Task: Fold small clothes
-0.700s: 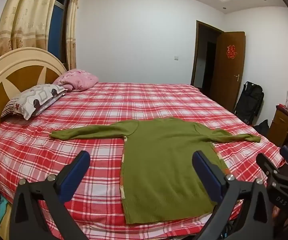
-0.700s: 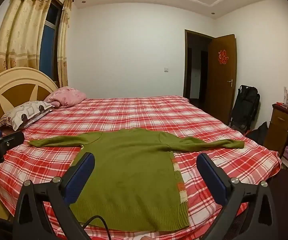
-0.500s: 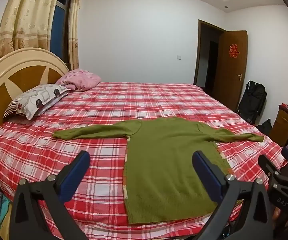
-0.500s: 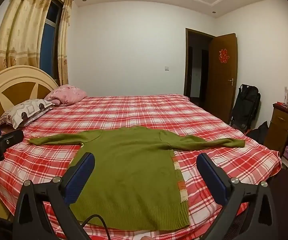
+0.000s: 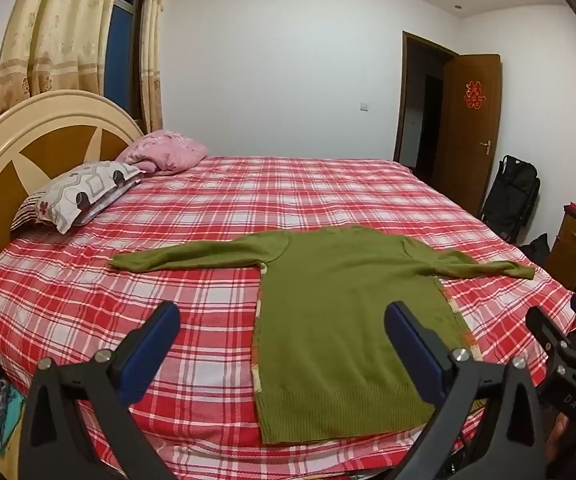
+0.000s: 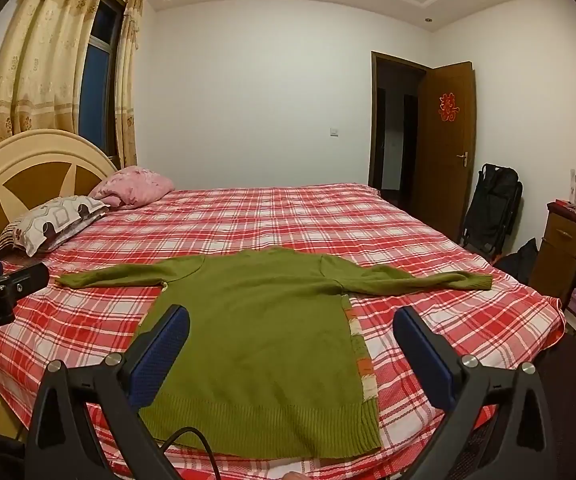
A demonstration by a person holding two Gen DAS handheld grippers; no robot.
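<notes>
Green knit sweater is laid flat on the red plaid bedsheet, near the bed's near edge, hem toward the cameras, both sleeves spread out sideways. That layout exposes sleeves and side seams for picking, so folding looks not yet started.

Left tool is held above the near edge, jaws wide apart, nothing gripped; aimed at the sweater's left seam and hem. Right tool is likewise wide open and empty, framing the sweater body. Neither touches the fabric.

Likely next: a sleeve or hem corner is to be pinched. Two pillows at the headboard are well apart from the work area.
</notes>
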